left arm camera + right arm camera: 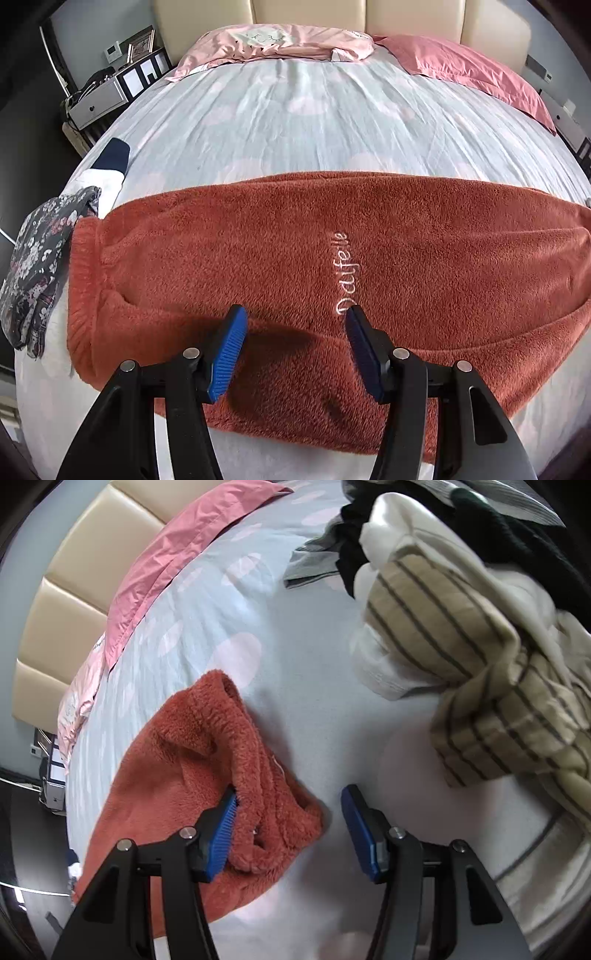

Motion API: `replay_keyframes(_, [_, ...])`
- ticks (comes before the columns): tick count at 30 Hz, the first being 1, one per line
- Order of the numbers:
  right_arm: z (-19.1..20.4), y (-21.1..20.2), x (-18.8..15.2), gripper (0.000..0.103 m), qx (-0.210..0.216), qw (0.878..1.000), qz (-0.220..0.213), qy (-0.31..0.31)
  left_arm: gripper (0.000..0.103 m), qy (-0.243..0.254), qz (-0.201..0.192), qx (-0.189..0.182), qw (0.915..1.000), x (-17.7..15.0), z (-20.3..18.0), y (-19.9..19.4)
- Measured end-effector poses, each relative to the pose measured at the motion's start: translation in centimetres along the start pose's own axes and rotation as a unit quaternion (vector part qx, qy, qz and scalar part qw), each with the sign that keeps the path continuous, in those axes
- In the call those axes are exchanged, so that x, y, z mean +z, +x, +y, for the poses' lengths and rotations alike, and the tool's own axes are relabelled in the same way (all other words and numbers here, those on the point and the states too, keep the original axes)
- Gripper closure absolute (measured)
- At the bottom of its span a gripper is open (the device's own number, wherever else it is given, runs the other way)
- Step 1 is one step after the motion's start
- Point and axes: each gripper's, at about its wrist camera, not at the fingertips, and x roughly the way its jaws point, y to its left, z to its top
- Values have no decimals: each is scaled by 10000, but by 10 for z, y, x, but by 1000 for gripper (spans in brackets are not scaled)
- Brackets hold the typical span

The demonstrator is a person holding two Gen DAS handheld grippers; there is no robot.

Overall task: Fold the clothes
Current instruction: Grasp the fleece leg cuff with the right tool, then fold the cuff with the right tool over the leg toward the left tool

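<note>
Fleece everywhere in the left wrist view — a rust-red fleece garment (295,266) lies stretched flat across the near part of the bed (295,122), its ribbed waistband at the left end and white embroidered lettering (345,273) running up its middle. The left gripper (295,325) hangs over the garment's near edge with its jaws standing apart, blue pads (229,350) on either side of bare fleece, nothing pinched between them. Beside the waistband, at the left edge of the bed, a dark floral garment (37,266) droops over the side, and just behind it sits a white piece with a navy cuff (110,166). Pink pillows (461,70) line the cream padded headboard (314,11) at the far end, on a pale blue sheet with pinkish cloud shapes.

Over to the right wrist view — the right gripper (290,801) is also spread wide. Its left pad (223,827) touches the crumpled end of the red fleece, which bunches up between the jaws, while the other pad stands clear over bare sheet, so no grip there. To the upper right, a heap of clothes (461,635) waits: a beige striped piece on top, cream and black fabric behind it, well apart from the fleece. This view is slightly blurred.
</note>
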Motion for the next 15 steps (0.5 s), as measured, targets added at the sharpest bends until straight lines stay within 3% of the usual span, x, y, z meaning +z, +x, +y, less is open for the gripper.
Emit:
replay_keyframes(3, [3,3,-3,51,-43,10000,-70,-24,45,29,-25,16,10000,2,1,3])
replay_keyframes(6, [10,4,-9,69,-88,9998,-148,-104,45,26,-16,8,10000,3,1,2])
replay_keyframes(10, [35,-5,-14,79,-672,9960,-292,-516,45,-64,-33,-37,10000,1,6,-2])
replay_keyframes(15, [72,-46,-20,82,-777,9920,-658,-746,45,-341,-127,-203,9991,0,18,-11])
